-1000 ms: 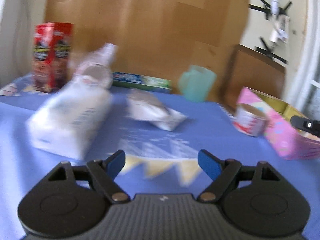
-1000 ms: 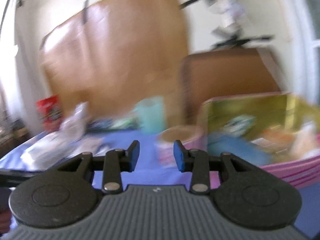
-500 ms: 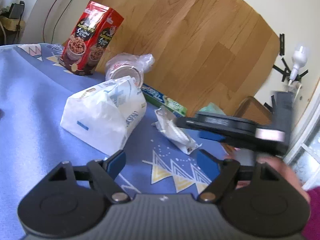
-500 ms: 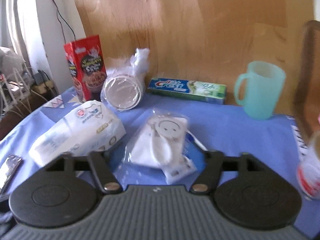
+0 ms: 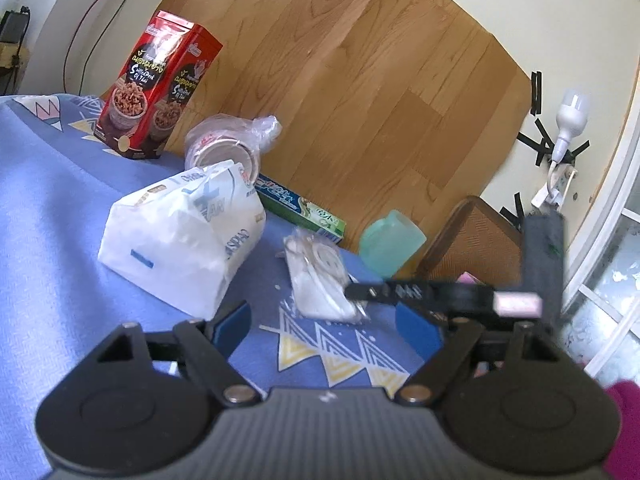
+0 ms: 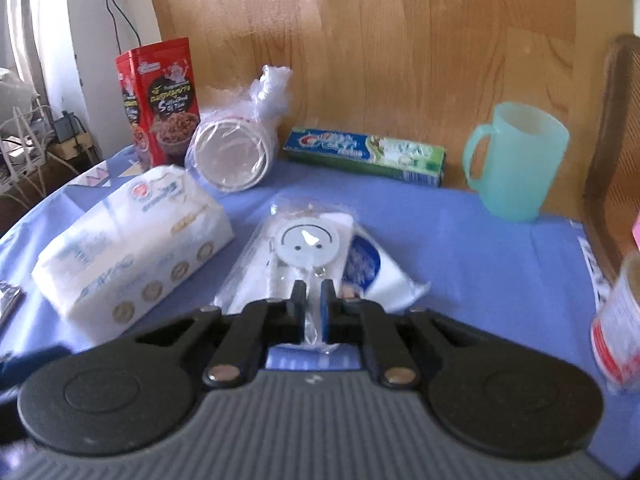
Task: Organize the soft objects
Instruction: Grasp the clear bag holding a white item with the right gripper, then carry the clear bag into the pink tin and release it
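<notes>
A small clear plastic packet (image 6: 308,256) with a white smiley disc and white cloth lies mid-table on the blue cloth; it also shows in the left wrist view (image 5: 320,280). My right gripper (image 6: 313,308) is shut on the packet's near edge; it shows side-on in the left wrist view (image 5: 360,293). A large white tissue pack (image 6: 132,248) lies left of the packet, also in the left wrist view (image 5: 180,236). My left gripper (image 5: 328,326) is open and empty, hovering just short of the packet and the tissue pack.
Along the back wall stand a red snack box (image 6: 160,100), a bagged stack of cups (image 6: 236,148), a toothpaste box (image 6: 364,156) and a teal mug (image 6: 516,160). A red-and-white can (image 6: 616,320) sits at the right, before a wooden chair (image 5: 472,244).
My right gripper swung left from the pink box, came down at the packet and closed on its near edge. My left gripper stayed open and shifted slightly closer.
</notes>
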A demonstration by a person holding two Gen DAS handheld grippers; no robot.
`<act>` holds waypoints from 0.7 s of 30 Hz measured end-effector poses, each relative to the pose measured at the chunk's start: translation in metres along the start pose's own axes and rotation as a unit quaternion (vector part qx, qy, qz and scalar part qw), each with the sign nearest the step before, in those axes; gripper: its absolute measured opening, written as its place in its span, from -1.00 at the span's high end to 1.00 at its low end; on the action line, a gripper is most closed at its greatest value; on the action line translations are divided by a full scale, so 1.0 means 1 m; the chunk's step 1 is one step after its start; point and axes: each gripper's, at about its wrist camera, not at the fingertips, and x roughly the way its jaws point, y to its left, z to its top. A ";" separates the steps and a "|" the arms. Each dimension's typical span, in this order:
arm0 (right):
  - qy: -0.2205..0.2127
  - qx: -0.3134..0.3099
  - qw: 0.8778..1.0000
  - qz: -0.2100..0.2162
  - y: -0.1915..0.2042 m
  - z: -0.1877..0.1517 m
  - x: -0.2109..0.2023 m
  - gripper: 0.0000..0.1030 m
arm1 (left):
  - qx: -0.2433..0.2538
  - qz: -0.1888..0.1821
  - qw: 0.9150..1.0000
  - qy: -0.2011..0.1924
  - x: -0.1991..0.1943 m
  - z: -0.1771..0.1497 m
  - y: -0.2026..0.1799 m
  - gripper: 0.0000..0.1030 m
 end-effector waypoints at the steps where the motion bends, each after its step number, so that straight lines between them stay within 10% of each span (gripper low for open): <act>1: 0.001 -0.003 1.000 0.001 0.001 -0.004 -0.004 0.85 | -0.001 0.001 1.000 0.000 0.000 0.000 0.000 -0.62; 11: 0.010 0.017 0.999 0.039 -0.003 -0.071 -0.097 0.71 | 0.003 -0.005 1.000 0.022 0.004 -0.001 0.000 -0.62; 13: 0.007 0.028 0.998 0.062 -0.006 -0.082 -0.111 -0.20 | 0.003 -0.017 0.999 0.039 0.008 0.000 0.000 -0.62; 15: -0.003 0.032 0.997 0.076 -0.008 -0.092 -0.120 -0.50 | 0.002 -0.041 0.997 0.069 0.014 0.001 -0.002 -0.62; 21: -0.011 -0.051 0.996 0.070 0.009 -0.089 -0.106 -0.50 | 0.036 -0.052 0.992 0.108 0.024 0.000 -0.039 -0.62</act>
